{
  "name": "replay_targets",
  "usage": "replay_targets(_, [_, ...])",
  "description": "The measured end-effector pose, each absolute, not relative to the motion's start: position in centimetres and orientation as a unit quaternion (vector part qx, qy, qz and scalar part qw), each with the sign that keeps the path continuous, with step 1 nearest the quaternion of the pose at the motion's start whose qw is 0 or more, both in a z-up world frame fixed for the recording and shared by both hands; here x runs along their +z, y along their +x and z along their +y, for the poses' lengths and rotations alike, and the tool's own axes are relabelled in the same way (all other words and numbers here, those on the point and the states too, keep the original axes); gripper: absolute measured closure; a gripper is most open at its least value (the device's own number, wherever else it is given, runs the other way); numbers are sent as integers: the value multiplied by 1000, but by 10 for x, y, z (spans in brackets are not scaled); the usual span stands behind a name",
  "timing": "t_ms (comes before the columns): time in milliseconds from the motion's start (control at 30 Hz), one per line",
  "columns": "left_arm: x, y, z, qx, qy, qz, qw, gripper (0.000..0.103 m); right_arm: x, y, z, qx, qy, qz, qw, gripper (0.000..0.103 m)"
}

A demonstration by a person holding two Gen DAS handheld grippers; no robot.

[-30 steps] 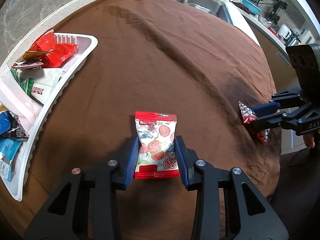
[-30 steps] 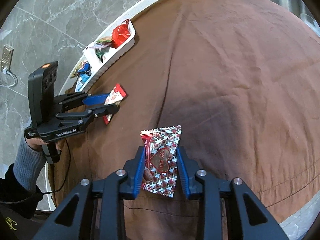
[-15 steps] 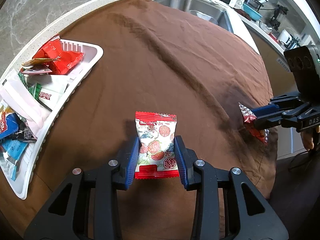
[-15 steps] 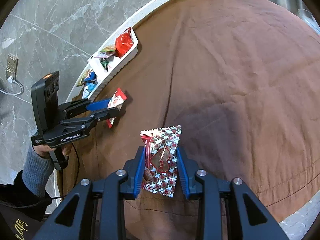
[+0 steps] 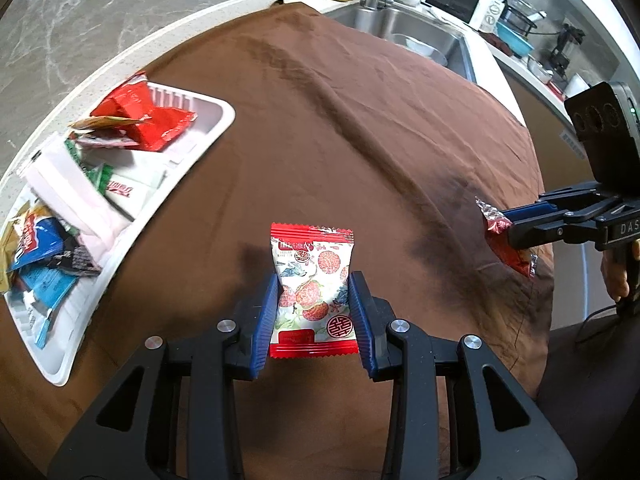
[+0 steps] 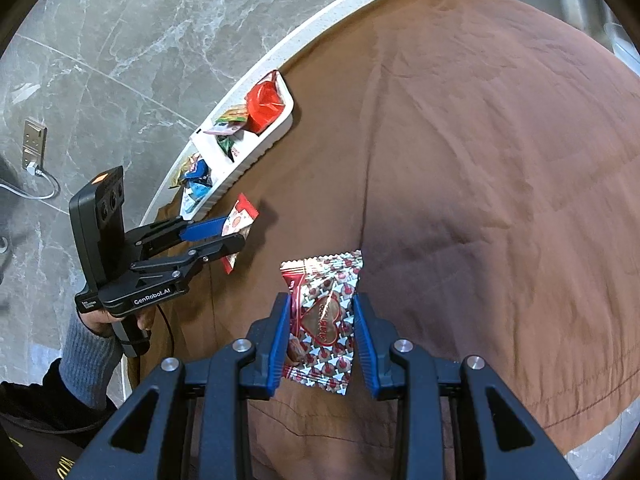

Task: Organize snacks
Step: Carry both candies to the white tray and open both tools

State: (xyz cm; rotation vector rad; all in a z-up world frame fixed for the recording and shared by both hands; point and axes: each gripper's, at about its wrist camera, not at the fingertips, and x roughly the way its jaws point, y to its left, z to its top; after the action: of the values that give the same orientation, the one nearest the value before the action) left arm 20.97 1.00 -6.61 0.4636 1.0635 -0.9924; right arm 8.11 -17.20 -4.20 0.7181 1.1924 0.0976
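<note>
Only the right wrist view shows the wall socket (image 6: 32, 146) (upper left). The left gripper (image 5: 315, 312) clamps a lychee-print packet (image 5: 313, 290) at lower centre, level above the brown cloth (image 5: 360, 120); the right gripper (image 6: 322, 338) clamps a heart-print packet (image 6: 324, 320). The white tray (image 5: 208, 136) sits left.

— White packet with red sealed ends (image 5: 313, 294)?
— Printed with red fruit and a red round emblem, held upright and lifted above the brown cloth, pinched on both sides by the left claw (image 5: 313, 309).
— Silvery packet with red hearts (image 6: 323, 322)?
— Large heart at the centre, crimped top edge, slightly tilted, gripped between the blue pads of the right claw (image 6: 321, 330), off the cloth.
— White tray (image 5: 216, 130)?
— Long, ribbed, lying near the table edge. Filled with mixed snacks: red packets (image 5: 148, 118) at the far end, white and green ones in the middle, blue ones (image 5: 38, 248) at the near end.
</note>
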Motion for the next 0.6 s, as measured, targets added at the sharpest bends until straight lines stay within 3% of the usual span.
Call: replay_targets(600, [-50,235,65,-390,154,489,765,70,-34,146,-152,103,309,542,775,69])
